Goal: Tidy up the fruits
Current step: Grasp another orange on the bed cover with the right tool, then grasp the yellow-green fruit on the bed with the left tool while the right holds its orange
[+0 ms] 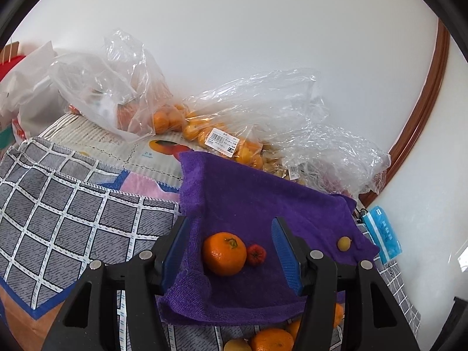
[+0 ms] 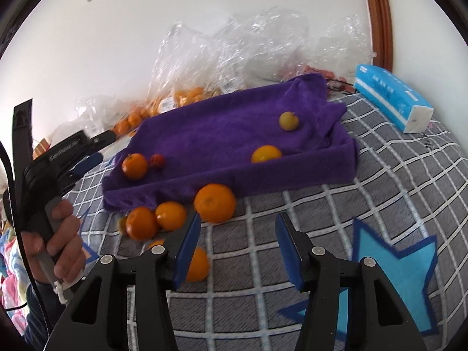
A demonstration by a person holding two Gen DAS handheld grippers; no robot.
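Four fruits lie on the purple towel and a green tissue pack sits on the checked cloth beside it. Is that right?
One thing is wrong: the tissue pack is blue and white, not green, as the right wrist view shows. The rest holds: four fruits lie on the purple towel, and the pack sits on the checked cloth beside it.

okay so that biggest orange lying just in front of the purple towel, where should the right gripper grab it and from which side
Grip the biggest orange across its widest middle, one pad on each side. Come from the near side and slightly above with the right gripper, whose jaws are open and empty. The purple towel edge sits right behind the orange, and smaller oranges crowd its left, so keep the left pad tight to the fruit.
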